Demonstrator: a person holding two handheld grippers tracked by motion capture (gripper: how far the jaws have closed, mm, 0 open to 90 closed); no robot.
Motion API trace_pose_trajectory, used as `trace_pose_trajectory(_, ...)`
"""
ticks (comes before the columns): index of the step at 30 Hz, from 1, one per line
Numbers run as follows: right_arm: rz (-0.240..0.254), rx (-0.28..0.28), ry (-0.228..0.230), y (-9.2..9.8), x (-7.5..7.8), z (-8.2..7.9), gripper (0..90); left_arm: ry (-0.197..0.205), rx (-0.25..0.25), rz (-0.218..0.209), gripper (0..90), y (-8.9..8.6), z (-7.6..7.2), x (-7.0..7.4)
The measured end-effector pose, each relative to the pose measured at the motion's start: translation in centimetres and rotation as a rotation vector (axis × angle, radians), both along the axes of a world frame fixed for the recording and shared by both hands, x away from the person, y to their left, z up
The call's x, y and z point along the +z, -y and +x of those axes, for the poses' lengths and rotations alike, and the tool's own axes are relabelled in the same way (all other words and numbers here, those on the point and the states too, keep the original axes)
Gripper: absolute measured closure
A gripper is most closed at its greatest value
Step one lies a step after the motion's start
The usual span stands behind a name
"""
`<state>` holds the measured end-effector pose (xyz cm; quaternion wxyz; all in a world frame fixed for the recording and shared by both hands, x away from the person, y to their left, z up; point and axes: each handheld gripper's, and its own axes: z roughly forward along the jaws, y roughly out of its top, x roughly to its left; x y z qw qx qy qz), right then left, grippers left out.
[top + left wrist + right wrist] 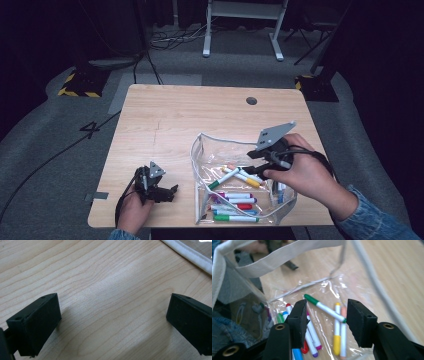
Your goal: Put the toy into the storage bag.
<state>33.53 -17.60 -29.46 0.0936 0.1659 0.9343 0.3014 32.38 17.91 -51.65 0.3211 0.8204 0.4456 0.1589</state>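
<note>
A wooden table (165,120) carries the whole scene, its top bare on the far and left parts, with a small dark round hole (251,100) near the far edge. On the near right part stands a clear pouch (202,165) with a white trim, its mouth open upward, and the trim runs in a loop around the top. Inside the pouch lie the markers, loose on its bottom: a green marker (223,178) lies aslant near the middle, a yellow marker (247,179) crosses just beside it, and nearer the front edge lie a purple marker (236,195), a red marker (235,206) and another green one (235,218), roughly side by side. The right gripper (250,169) hangs above the open pouch, held in a hand that comes in from the near right with a blue denim sleeve; in the right gripper view its jaws stand moderately apart with nothing between them, and the green marker (324,308) and yellow marker (337,332) lie below on the plastic, apart from the pads. The left gripper (172,191) sits low by the near left edge of the table, just left of the pouch, held in the other hand. In the left gripper view its jaws stand wide, with only bare wood between them, and the white trim of the pouch (187,255) crosses the far right corner.
</note>
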Motion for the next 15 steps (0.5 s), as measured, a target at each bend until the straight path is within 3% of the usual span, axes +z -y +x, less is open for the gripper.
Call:
trace_pose_trajectory(5,0.017,-0.099,0.013,3.3,1.5,0.6,54.2,0.000,0.001,-0.001,0.0,0.0,0.0,0.0)
trace_pose_trajectory(15,0.015,-0.274,-0.014,9.4,1.9,1.9,56.5,0.000,0.001,-0.001,0.0,0.0,0.0,0.0)
